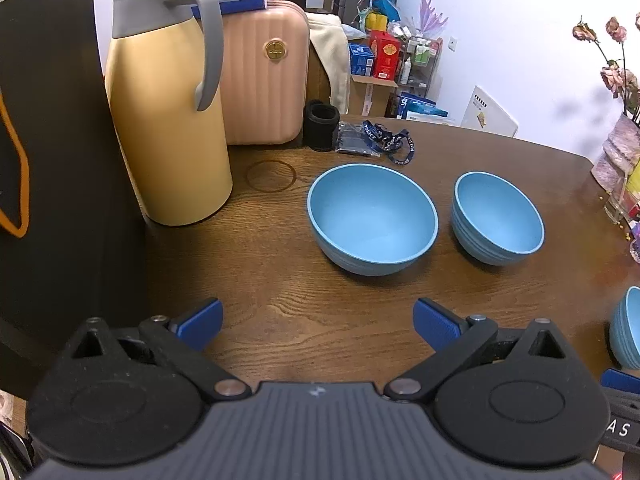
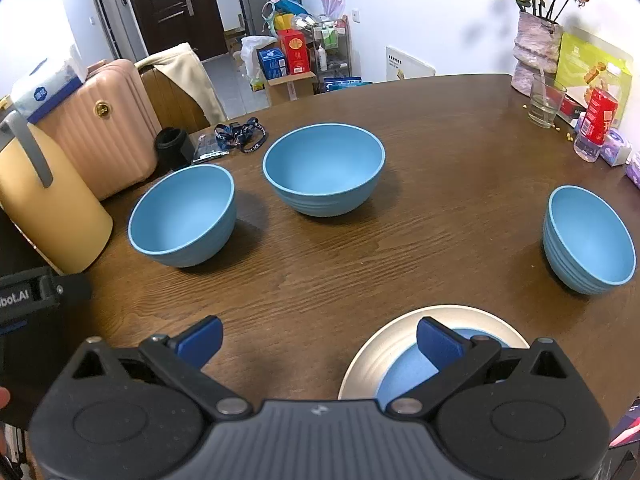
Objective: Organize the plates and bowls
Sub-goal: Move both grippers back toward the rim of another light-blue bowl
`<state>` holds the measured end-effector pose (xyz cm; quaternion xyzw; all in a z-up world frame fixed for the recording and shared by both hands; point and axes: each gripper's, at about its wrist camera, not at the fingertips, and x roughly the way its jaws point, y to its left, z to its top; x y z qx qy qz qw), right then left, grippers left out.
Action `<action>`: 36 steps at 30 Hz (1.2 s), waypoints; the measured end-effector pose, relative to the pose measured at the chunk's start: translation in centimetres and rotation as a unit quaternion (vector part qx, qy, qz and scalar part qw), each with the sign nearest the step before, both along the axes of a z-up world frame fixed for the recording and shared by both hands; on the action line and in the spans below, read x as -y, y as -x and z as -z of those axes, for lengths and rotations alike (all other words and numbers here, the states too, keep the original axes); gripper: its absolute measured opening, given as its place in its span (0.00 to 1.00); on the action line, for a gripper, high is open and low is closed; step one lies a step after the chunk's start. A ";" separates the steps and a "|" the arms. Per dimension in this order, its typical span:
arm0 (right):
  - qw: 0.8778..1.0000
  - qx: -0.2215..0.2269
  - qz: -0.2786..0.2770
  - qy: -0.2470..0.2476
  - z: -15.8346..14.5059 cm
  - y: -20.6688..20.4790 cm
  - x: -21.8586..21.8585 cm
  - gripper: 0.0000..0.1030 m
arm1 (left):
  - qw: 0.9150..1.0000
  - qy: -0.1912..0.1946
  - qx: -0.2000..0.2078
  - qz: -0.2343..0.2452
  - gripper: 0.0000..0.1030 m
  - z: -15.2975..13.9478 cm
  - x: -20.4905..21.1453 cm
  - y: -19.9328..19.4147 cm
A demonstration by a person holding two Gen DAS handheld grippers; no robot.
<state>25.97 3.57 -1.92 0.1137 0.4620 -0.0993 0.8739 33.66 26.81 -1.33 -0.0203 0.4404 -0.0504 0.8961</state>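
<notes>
Right wrist view: I count three blue bowls standing upright on the wooden table [image 2: 400, 208], plus one plate.
Left-hand bowl: the bowl nearest the jug [image 2: 182, 216] sits just beside the yellow thermos jug [image 2: 52, 208], not touching it.
Middle bowl: the far bowl [image 2: 324, 168] stands in the middle of the table, near the first but apart from it.
Right-hand bowl: the lone bowl [image 2: 590, 240] is well apart from the other two, toward the table's right edge.
Plate: one pale plate [image 2: 384, 352] with a blue centre lies right under my right gripper [image 2: 320, 340], partly hidden by its right finger.
Right gripper: fingers spread wide, holding nothing, hovering above the table.
Left wrist view: I see two bowls in full, and a sliver of a third at the right edge.
Left gripper: my left gripper [image 1: 318, 322] is also spread wide with nothing between its blue pads [image 1: 436, 322], bare wood below.
Clutter count: one pink case [image 1: 264, 80], one black cup [image 1: 320, 126], one blue lanyard [image 1: 390, 142], one vase of dried roses [image 2: 534, 48], one glass [image 2: 546, 100].
</notes>
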 end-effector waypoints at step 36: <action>0.999 -0.033 -0.009 -0.029 4.7 -16.1 -4.0 0.92 | 0.991 -0.004 -0.079 -0.104 0.99 6.2 -0.7 -14.5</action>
